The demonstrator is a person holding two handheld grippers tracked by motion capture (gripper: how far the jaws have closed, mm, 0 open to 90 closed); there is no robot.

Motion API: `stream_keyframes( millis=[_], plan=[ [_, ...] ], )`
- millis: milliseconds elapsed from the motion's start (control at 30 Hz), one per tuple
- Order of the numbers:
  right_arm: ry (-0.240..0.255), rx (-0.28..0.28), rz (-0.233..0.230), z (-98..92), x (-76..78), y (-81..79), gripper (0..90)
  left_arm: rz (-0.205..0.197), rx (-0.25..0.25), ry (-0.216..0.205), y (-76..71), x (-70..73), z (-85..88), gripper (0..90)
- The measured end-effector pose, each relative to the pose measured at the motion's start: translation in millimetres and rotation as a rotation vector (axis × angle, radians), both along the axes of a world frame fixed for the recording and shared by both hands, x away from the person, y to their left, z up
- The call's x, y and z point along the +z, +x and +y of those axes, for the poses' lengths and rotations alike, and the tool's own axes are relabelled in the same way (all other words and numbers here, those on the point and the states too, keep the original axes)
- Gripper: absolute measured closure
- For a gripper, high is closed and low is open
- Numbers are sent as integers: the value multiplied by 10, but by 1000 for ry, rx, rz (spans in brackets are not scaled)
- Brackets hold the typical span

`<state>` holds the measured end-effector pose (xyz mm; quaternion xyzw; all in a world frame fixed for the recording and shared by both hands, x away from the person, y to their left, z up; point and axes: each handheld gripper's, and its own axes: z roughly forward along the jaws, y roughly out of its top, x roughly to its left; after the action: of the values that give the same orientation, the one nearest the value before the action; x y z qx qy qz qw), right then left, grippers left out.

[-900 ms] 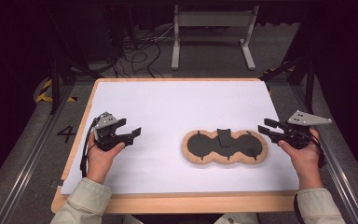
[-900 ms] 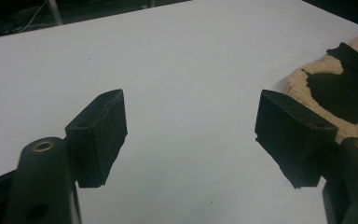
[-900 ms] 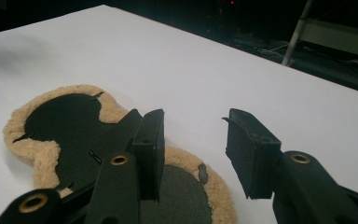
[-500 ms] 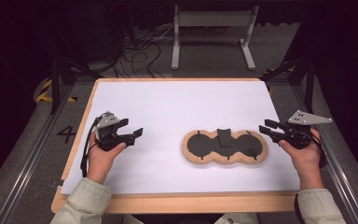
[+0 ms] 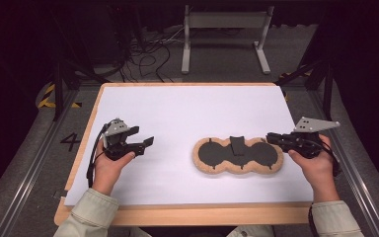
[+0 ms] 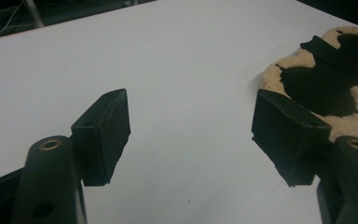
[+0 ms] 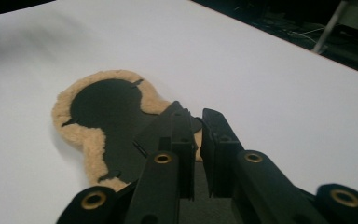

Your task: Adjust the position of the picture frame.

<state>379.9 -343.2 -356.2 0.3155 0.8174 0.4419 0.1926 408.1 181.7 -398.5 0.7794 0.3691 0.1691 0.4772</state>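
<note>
A two-lobed pad (image 5: 212, 154) with a black middle and a tan fleece rim lies flat on the white sheet, right of centre; a small black tab (image 5: 237, 144) sits across its waist. My right gripper (image 5: 272, 138) hovers at the pad's right end, jaws together with nothing between them; in the right gripper view the gripper (image 7: 196, 116) points over the pad (image 7: 107, 107). My left gripper (image 5: 142, 136) is held well left of the pad, open and empty. The left gripper view shows its gripper (image 6: 191, 121) over bare sheet, with the pad (image 6: 326, 79) at upper right.
The white sheet (image 5: 187, 113) covers a wooden table whose edge (image 5: 177, 215) runs along the front. Beyond the table are a metal stand (image 5: 224, 22) and loose cables (image 5: 148, 54) on a dark floor. Rails run along both sides.
</note>
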Motion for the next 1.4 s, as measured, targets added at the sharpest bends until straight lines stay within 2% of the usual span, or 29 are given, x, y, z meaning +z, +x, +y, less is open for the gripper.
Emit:
stream_keyframes(
  millis=[133,200,367,533,767,800,1067,1233,1300,1367,1400],
  plan=[
    [-7,39,6,117,26,-15,871,3,-3,0,1,5,2,280],
    [5,66,15,177,33,-15,871,17,1,-4,-2,4,2,276],
    [25,119,19,322,56,-15,871,19,-2,2,6,0,8,273],
    [29,184,28,564,69,11,870,18,-2,1,11,0,6,269],
    [37,235,23,768,116,26,871,23,7,5,4,3,40,267],
    [31,239,26,805,110,30,871,22,10,-5,5,2,43,267],
    [-41,279,69,1078,-31,57,872,19,10,1,7,4,54,267],
    [-64,292,90,1148,-109,59,872,18,10,3,7,7,56,267],
    [-89,298,115,1198,-196,68,872,19,10,3,7,8,55,267],
    [-98,300,119,1210,-217,71,872,19,10,3,8,7,54,267],
    [-121,306,135,1247,-277,74,872,19,10,4,9,6,56,266]
  ],
)
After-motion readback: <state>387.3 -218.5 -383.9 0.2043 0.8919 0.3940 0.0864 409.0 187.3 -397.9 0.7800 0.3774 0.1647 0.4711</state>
